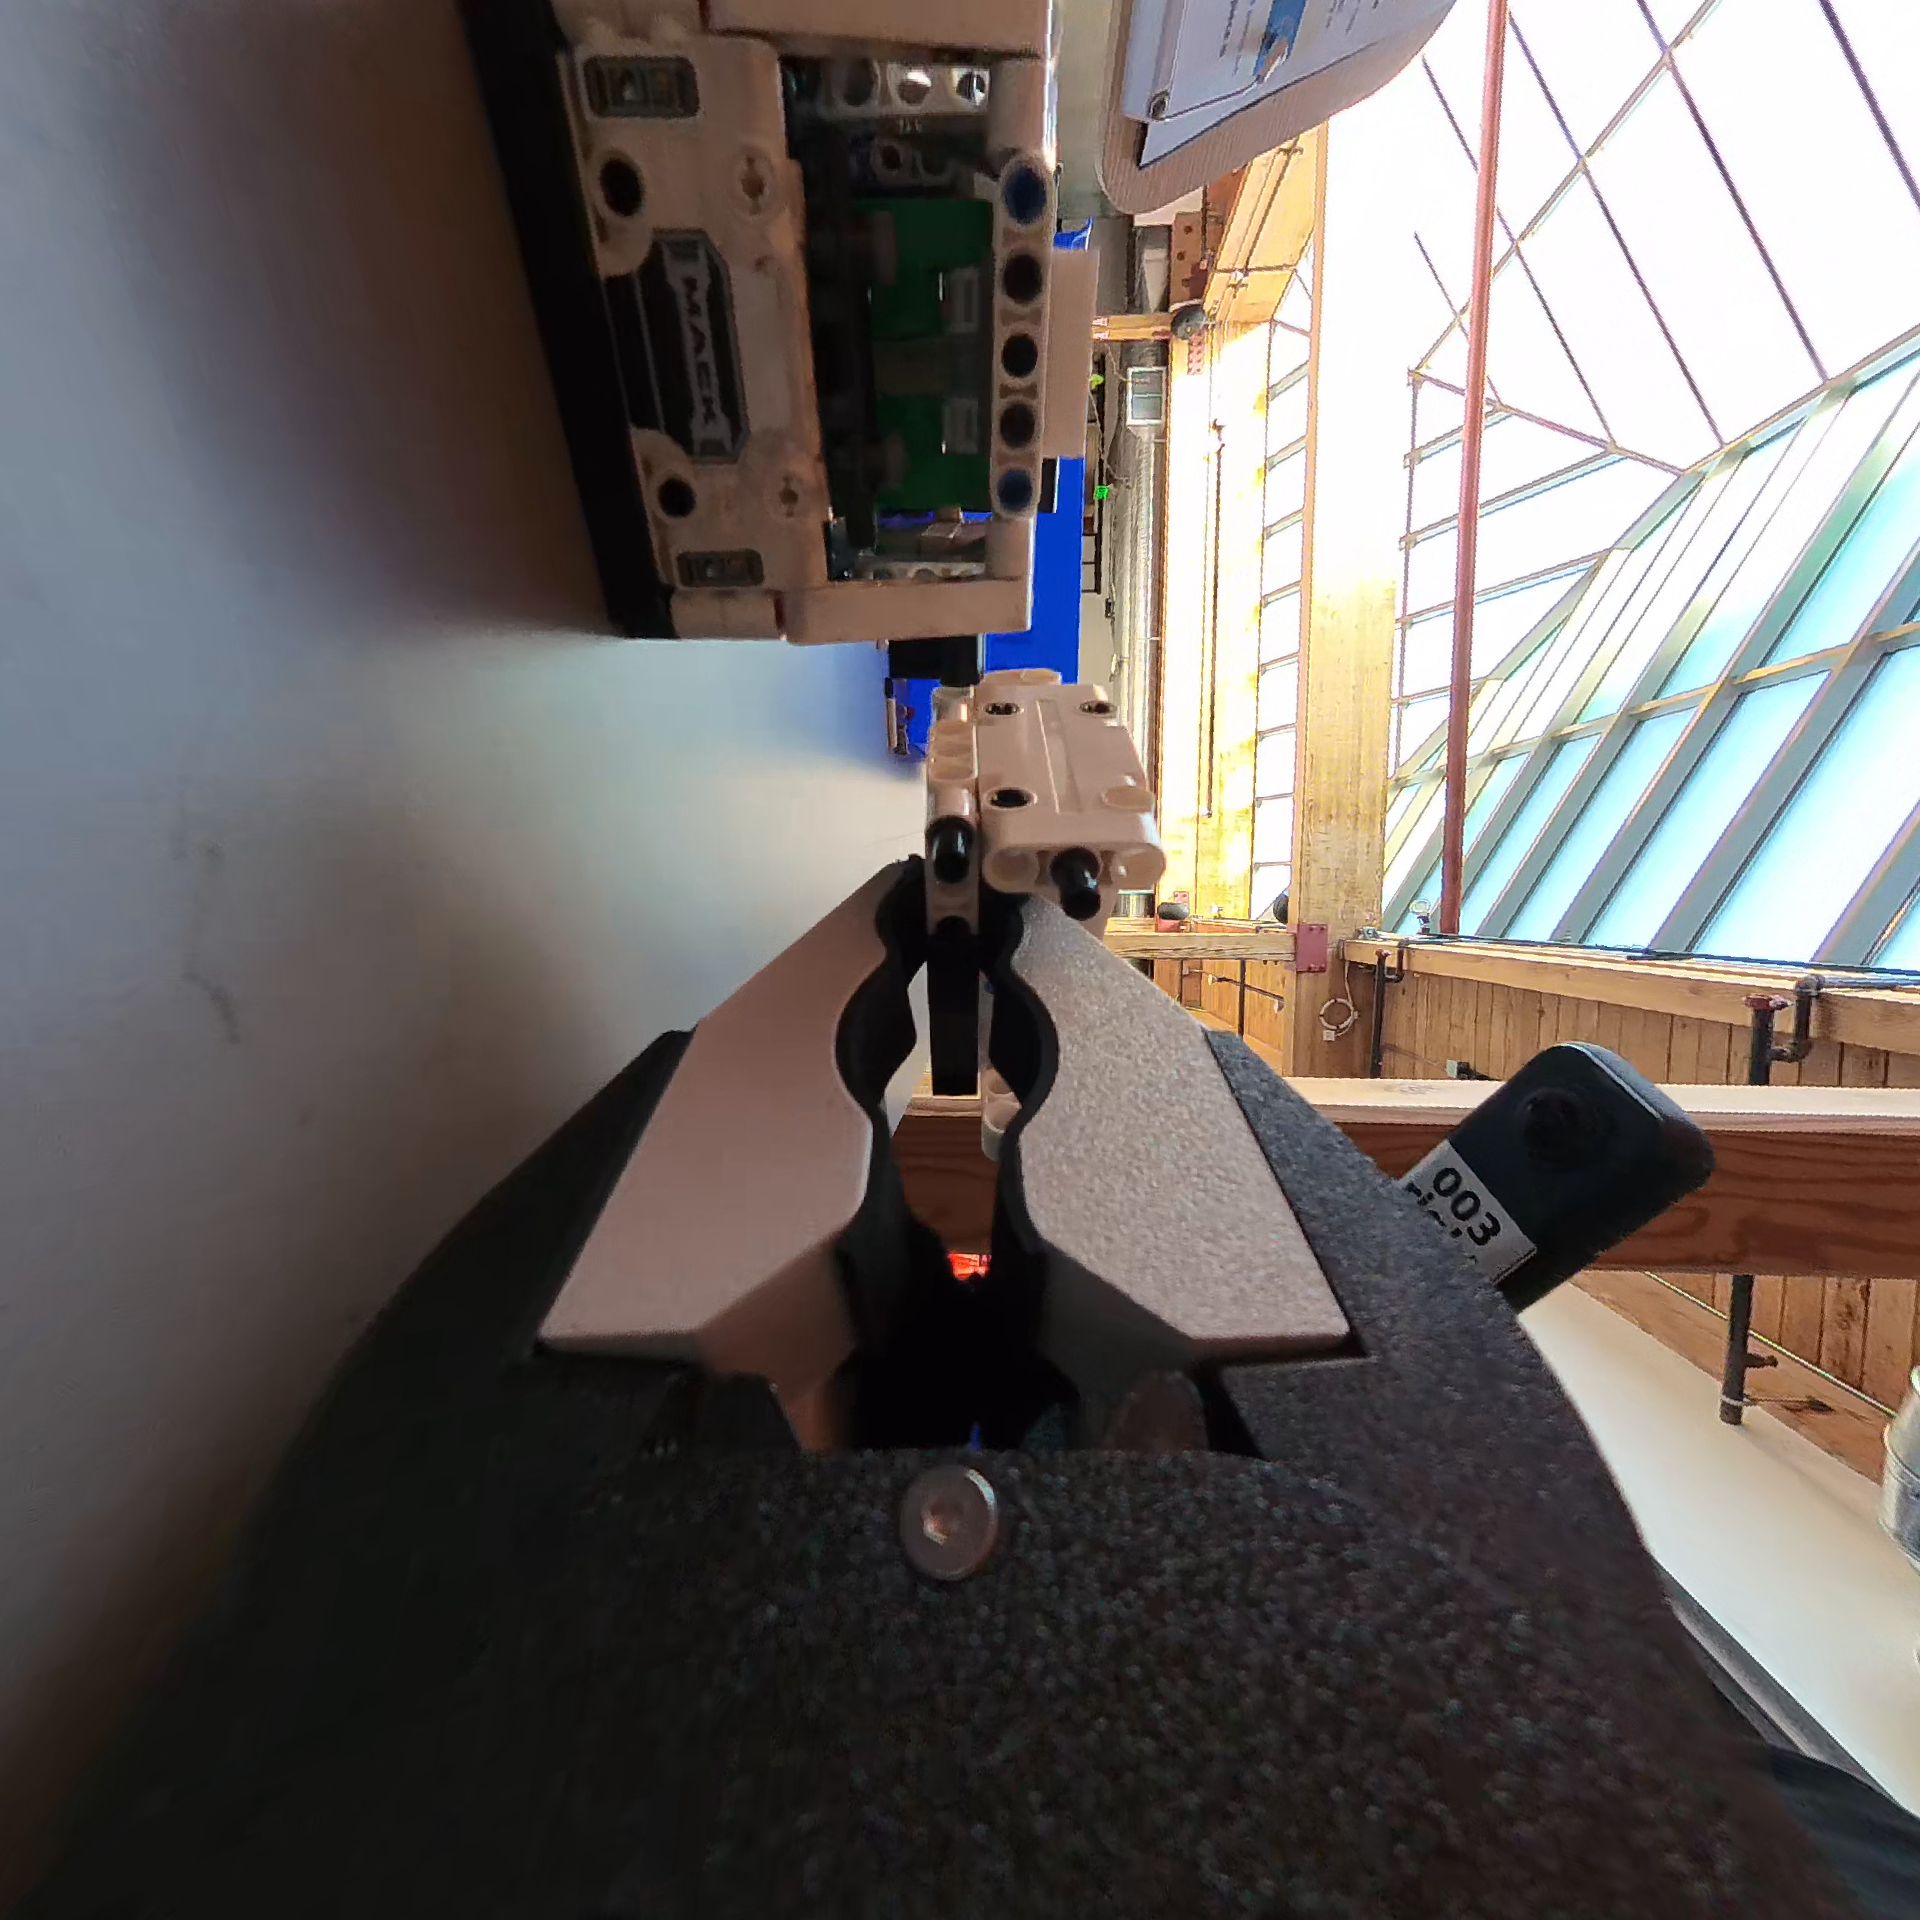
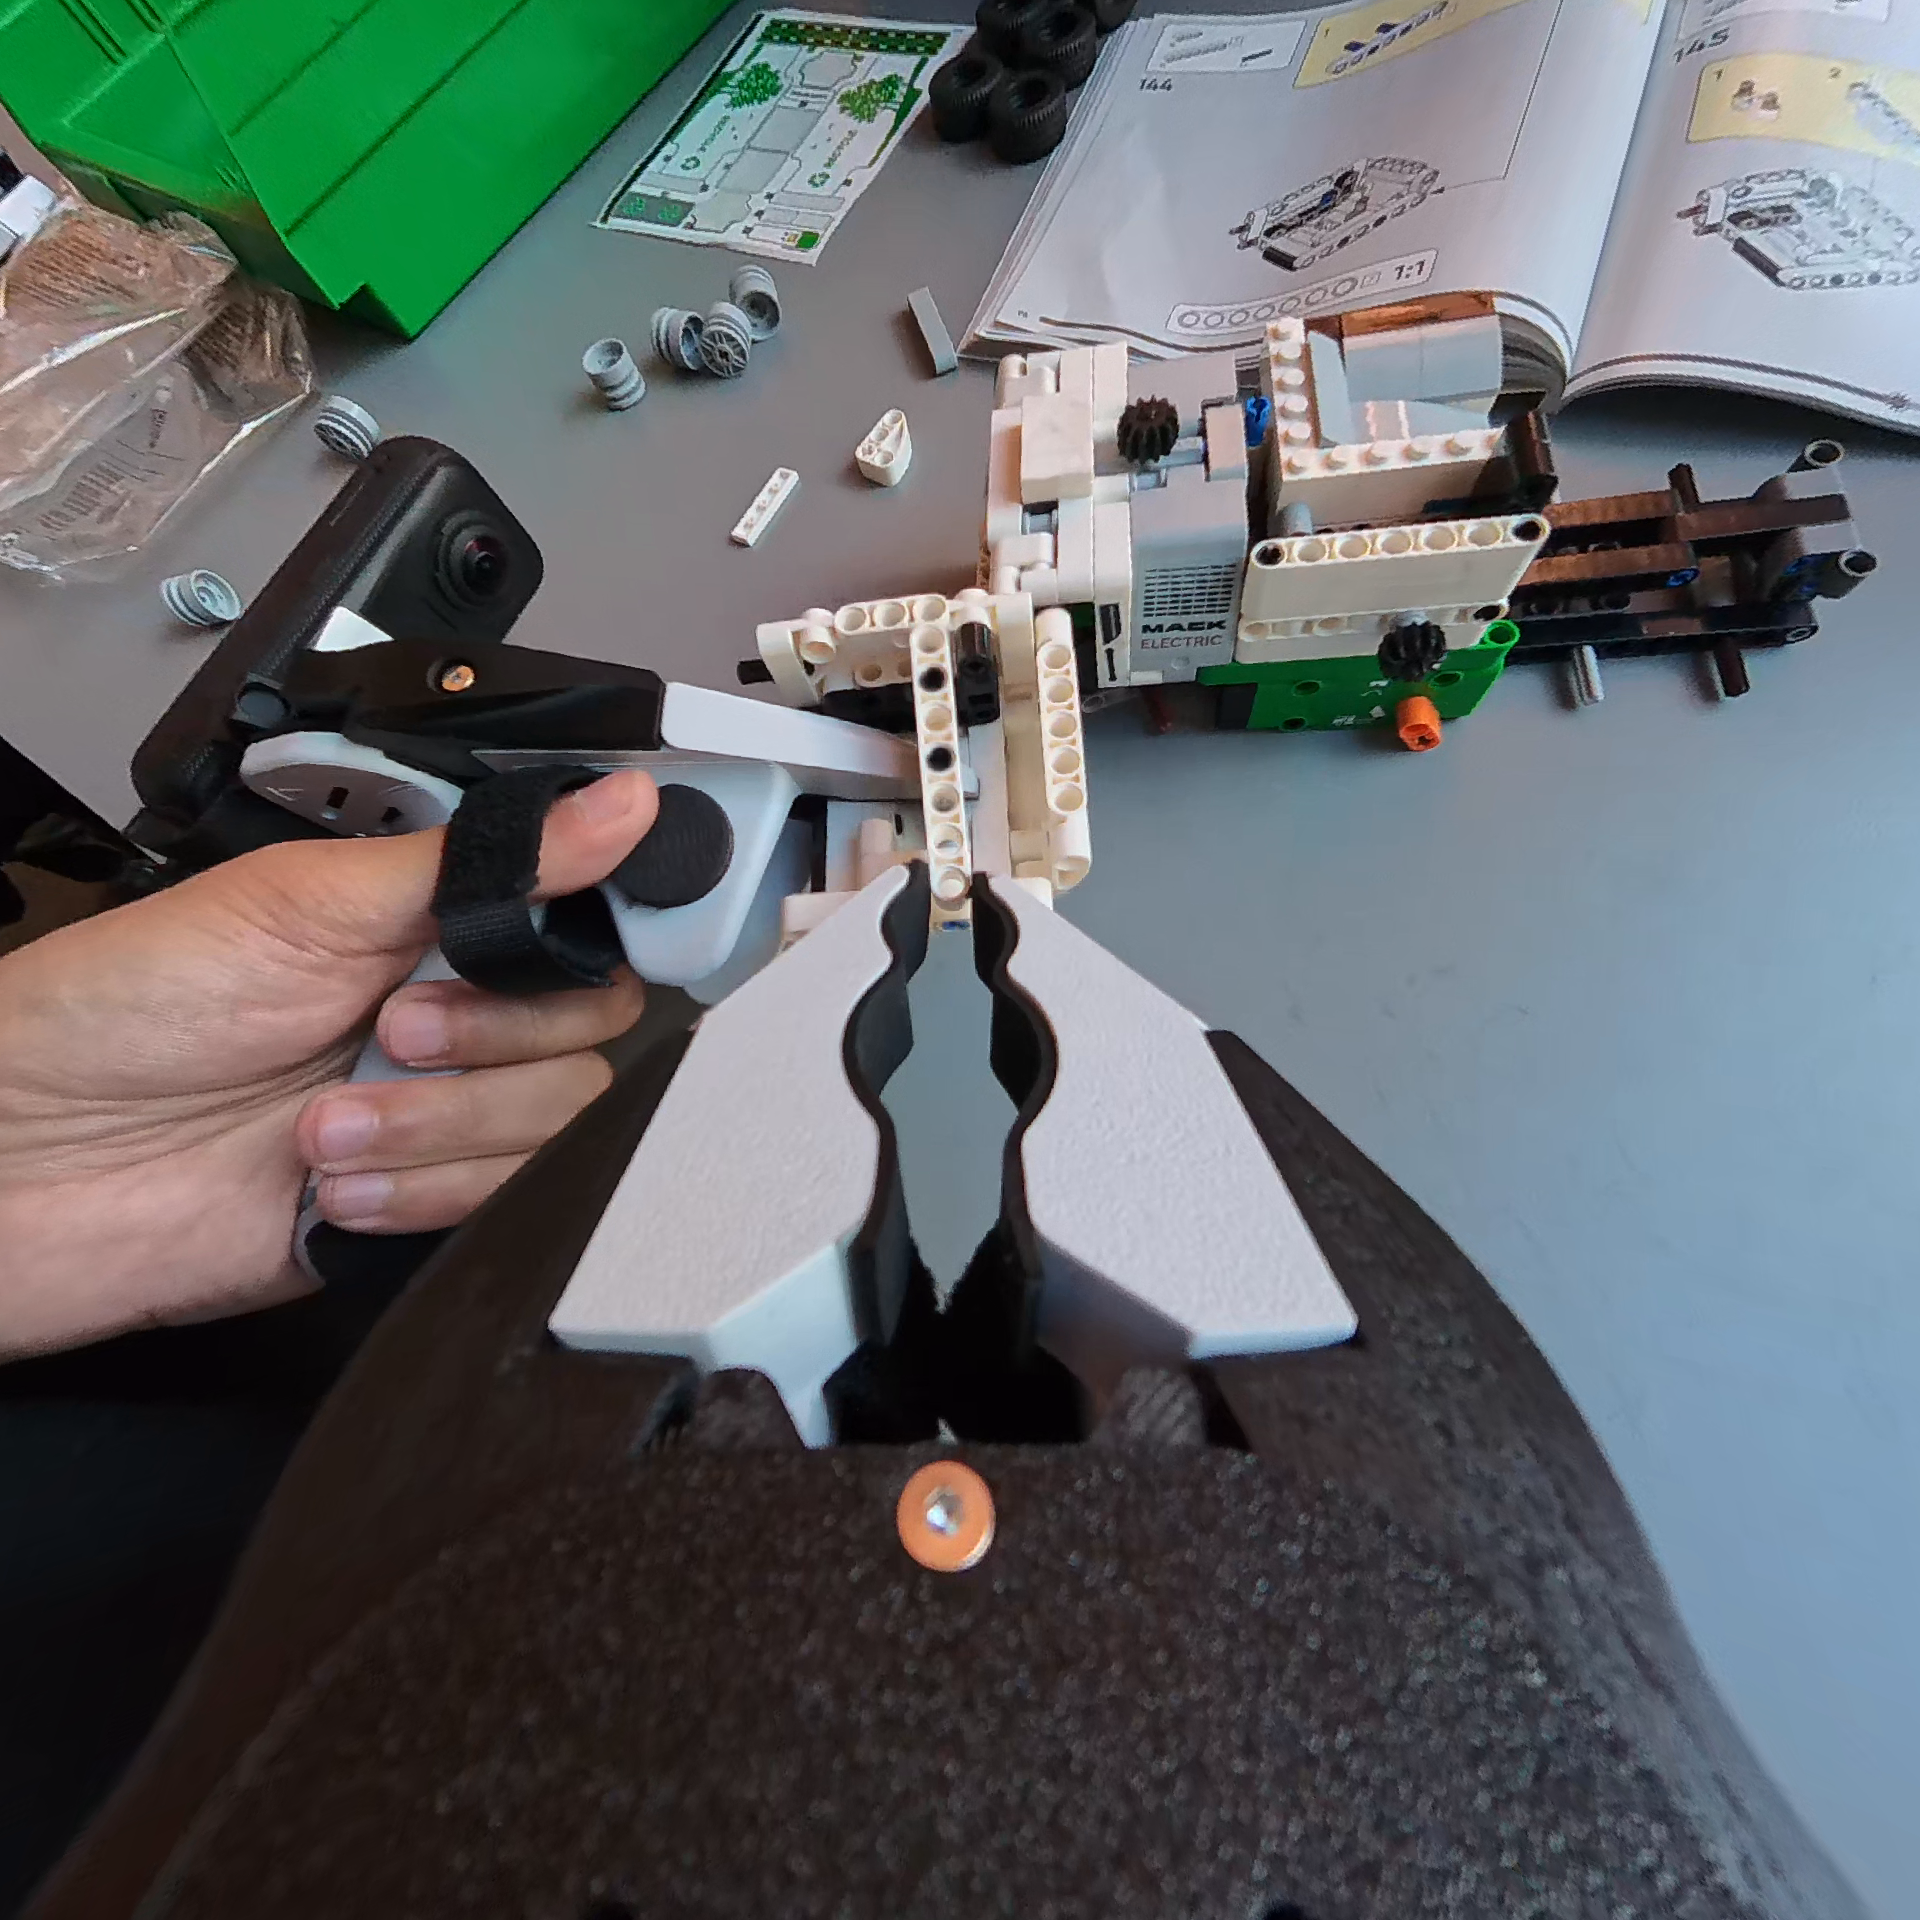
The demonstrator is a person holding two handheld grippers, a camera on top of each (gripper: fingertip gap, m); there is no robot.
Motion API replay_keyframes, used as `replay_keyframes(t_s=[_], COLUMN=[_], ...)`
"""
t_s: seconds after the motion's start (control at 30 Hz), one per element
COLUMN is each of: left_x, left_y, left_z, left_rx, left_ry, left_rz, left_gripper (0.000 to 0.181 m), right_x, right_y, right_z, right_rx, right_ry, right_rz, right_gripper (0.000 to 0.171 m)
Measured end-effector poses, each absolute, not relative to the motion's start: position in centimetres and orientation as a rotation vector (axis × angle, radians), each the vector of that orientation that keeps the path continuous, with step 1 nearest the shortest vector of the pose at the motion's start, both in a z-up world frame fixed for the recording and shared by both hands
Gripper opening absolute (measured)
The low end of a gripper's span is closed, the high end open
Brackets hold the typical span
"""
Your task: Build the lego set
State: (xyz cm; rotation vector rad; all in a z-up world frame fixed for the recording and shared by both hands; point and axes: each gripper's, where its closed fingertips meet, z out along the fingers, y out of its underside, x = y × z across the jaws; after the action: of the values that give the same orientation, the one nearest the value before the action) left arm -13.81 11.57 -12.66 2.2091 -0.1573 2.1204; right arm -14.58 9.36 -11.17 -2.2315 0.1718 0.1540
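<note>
closest to the lens in the right wrist view, the right tool is pinching the lower end of a white holed beam that belongs to a small white subassembly held up in the air above the grey tabletop. coming in from the left side, the left tool is clamping the same subassembly at its middle, with a hand squeezing its grip. in the left wrist view, the left tool is pressing its pads on a thin beam, and a tan-looking panel piece with black pins is sticking out beyond the tips.

as a judgement, the subassembly is looking light and stiff but loosely pinned, so twisting is likely to pop a joint; gripping flat across the beam faces, near a pinned junction, is seeming safest, since the smooth plastic may be sliding under a tip-only pinch.

just behind the subassembly, the partly built truck is sitting on the tabletop, white cab over a green base with a dark chassis trailing right. farther out, an open instruction booklet is lying at the top right, black tyres and grey wheel hubs are lying scattered, a sticker sheet is resting beside a green box, and a clear plastic bag is sitting at the left.
</note>
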Motion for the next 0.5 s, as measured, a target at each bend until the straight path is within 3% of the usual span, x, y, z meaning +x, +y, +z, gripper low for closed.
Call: replay_keyframes(t_s=[0.5], left_x=[-13.74], left_y=[11.25], left_z=[-12.23], left_rx=[2.147], left_ry=[-0.138], left_rz=[2.124], left_gripper=[0.006], right_x=[-14.82], right_y=[9.32], right_z=[-10.27], right_rx=[-2.217], right_ry=[0.160], right_rz=[0.156], right_gripper=[0.011])
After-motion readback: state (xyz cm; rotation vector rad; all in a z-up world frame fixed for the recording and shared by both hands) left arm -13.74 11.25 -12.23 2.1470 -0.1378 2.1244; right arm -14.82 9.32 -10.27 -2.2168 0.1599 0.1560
